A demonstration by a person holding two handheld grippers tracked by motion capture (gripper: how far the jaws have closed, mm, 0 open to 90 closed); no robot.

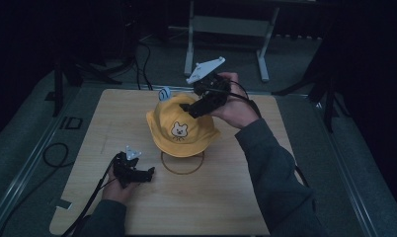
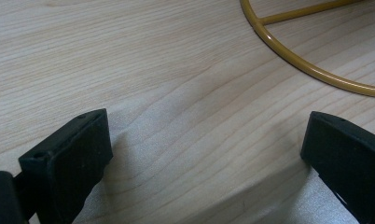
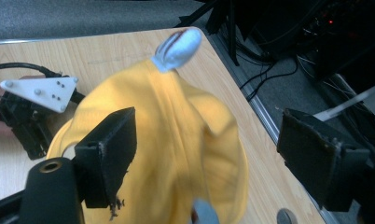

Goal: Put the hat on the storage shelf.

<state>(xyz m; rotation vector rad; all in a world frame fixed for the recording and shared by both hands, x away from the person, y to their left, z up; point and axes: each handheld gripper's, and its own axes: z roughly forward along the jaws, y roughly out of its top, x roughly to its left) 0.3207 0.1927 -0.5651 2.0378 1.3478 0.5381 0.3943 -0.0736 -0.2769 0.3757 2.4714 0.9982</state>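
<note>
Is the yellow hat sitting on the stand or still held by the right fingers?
On the stand. The yellow hat sits propped above the gold stand ring; the right gripper fingers stand wide apart, not pressing the fabric.

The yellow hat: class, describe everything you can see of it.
The yellow hat looks like soft cloth, with a floppy brim, a small bear face on its front and pale blue ears on the crown. It sits raised over a gold wire stand mid-table. The right gripper straddles its crown, jaws open.
</note>
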